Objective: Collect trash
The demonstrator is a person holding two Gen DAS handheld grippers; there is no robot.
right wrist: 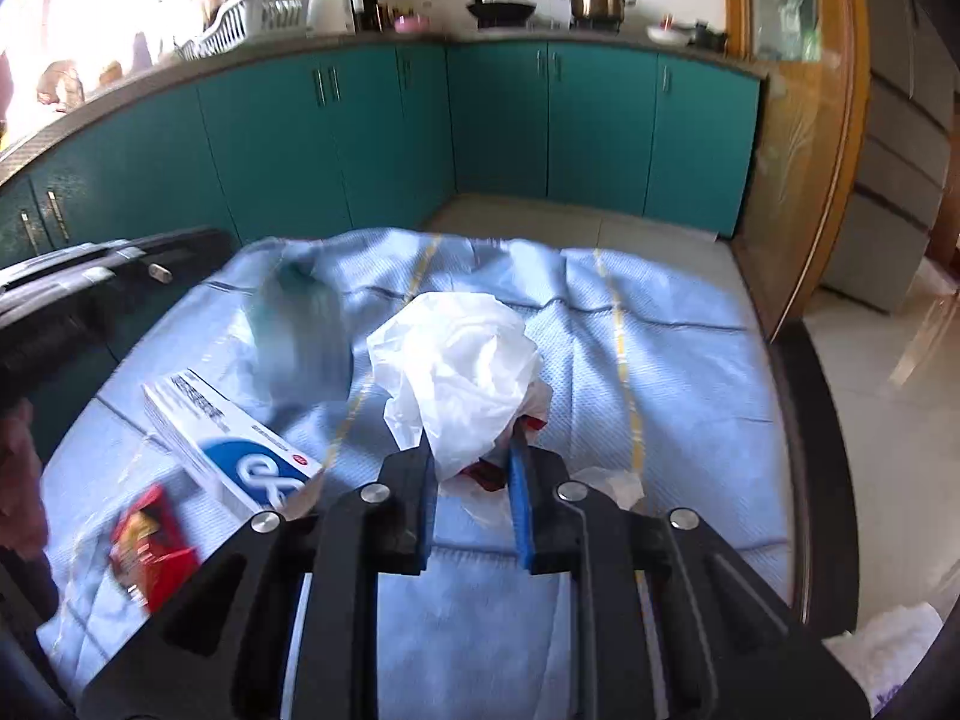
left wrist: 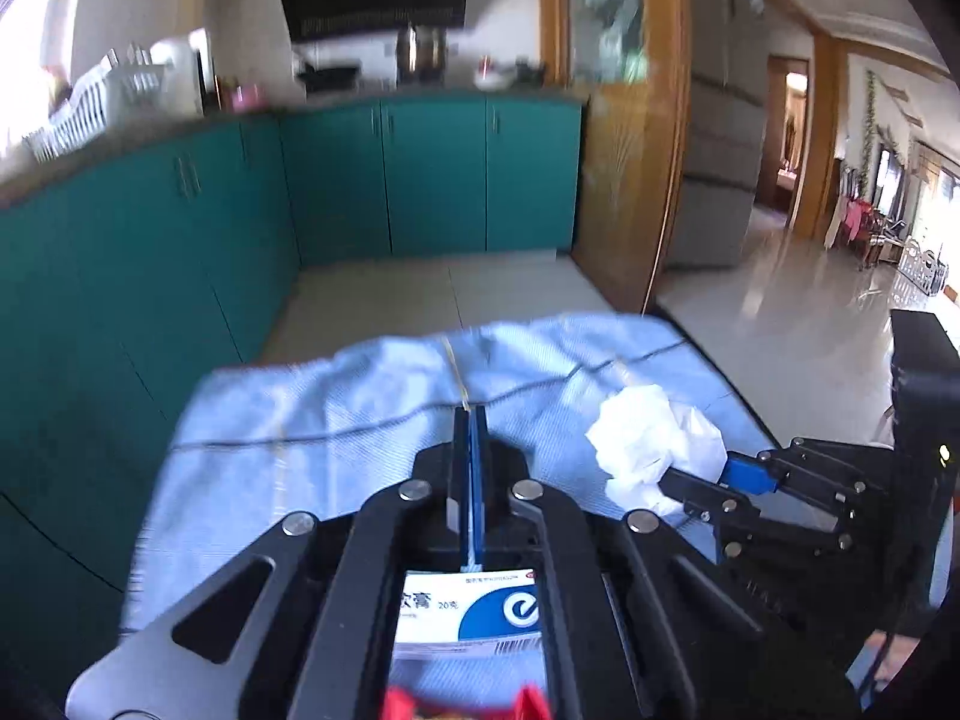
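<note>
Plastic bag (right wrist: 456, 372), a crumpled heap with no clear long axis, sits pinched in the right tongs (right wrist: 471, 468); the left tongs (left wrist: 470, 420) are closed, empty.

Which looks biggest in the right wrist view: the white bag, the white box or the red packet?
Largest to smallest as they look:
1. White bag
2. White box
3. Red packet
The packet lies nearer the camera and is blurred, so its true size against the box is unsure.
</note>
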